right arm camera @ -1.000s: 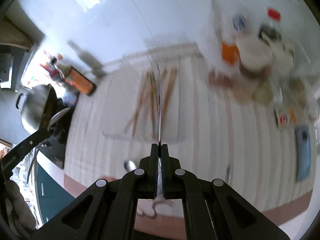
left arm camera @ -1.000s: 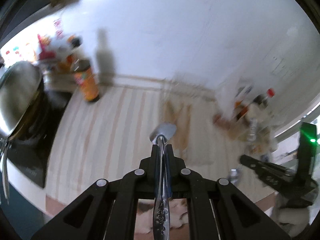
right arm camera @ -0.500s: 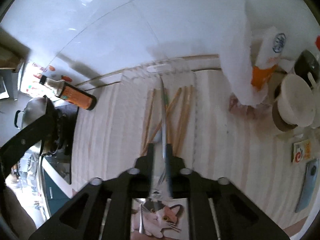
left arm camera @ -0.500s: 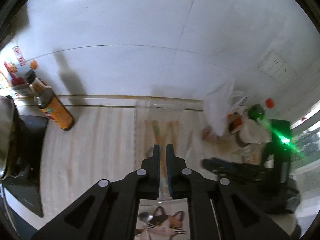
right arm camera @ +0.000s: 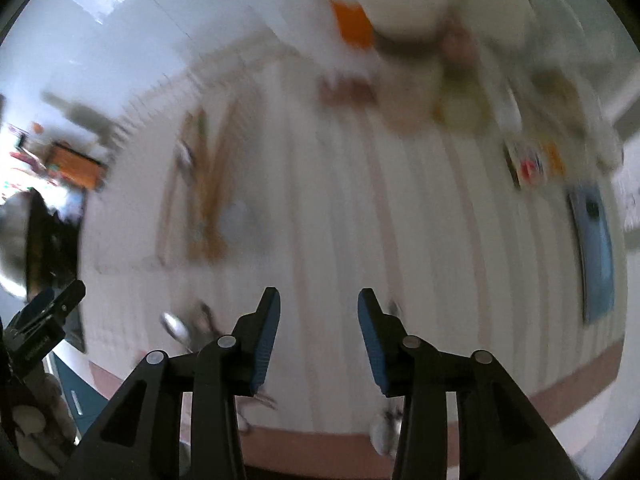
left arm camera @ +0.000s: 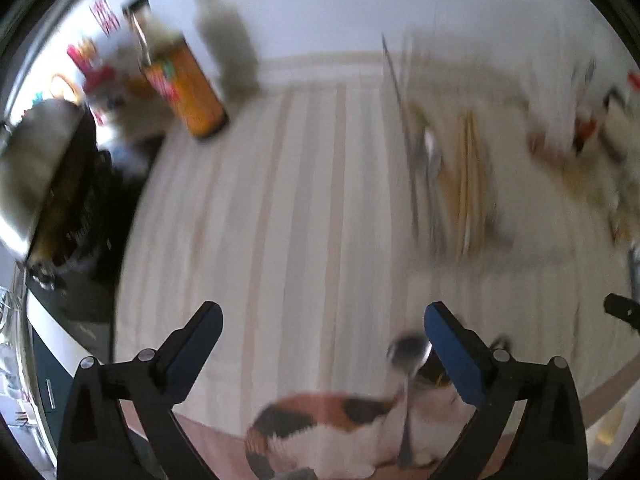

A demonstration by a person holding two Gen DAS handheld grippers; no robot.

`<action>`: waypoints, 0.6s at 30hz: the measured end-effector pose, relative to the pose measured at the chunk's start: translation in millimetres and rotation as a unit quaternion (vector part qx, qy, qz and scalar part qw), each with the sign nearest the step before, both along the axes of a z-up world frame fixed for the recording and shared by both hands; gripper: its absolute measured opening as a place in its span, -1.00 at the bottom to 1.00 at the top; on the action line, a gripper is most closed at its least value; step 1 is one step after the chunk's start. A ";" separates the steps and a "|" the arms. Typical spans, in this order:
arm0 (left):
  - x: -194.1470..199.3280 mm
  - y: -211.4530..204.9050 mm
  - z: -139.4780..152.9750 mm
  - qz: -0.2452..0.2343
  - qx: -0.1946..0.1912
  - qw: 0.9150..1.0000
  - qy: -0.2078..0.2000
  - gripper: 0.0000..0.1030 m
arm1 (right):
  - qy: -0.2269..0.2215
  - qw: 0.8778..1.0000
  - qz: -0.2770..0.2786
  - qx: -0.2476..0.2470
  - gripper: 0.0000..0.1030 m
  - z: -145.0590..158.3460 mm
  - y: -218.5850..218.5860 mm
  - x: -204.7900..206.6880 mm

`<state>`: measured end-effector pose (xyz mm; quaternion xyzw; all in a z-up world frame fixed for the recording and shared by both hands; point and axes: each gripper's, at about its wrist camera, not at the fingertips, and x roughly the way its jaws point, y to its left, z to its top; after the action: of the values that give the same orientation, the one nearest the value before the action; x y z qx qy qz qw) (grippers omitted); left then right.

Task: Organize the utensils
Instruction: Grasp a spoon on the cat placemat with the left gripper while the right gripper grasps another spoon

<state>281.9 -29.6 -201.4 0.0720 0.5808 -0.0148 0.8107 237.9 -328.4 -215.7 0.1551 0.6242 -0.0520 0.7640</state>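
Both grippers have let go of their utensils since the earlier frames. Left gripper (left arm camera: 322,322) jaws are opening, empty; a spoon (left arm camera: 408,354) lies at five o'clock. Right gripper (right arm camera: 318,308) jaws are opening, empty; chopsticks (right arm camera: 212,184) sit at ten o'clock.

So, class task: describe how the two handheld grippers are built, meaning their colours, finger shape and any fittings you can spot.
Both are the same design. The left gripper and right gripper have matte black angular frames with triangular cut-outs and round silver bolt heads at the joints. Each finger ends in a flat blue pad; the right gripper's pads look finely ribbed. No cables or sleeves are visible.
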 end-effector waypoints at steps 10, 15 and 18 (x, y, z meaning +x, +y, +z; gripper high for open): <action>-41.7 13.1 -69.7 0.029 -0.006 0.995 0.093 1.00 | 0.118 0.992 -0.024 -0.023 -0.17 -80.4 -9.5 -57.5; -50.2 7.1 -74.0 0.026 -0.007 0.995 0.098 1.00 | 0.083 0.993 0.010 -0.088 -0.82 -79.1 11.0 -61.9; -53.3 0.8 -75.0 0.025 -0.012 0.995 0.099 0.99 | 0.063 0.994 0.018 -0.085 -0.87 -77.8 17.8 -63.0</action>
<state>228.7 -28.8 -276.4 0.0457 0.6594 -0.0085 0.7503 174.9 -310.6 -293.5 0.0750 0.6669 -0.1003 0.7345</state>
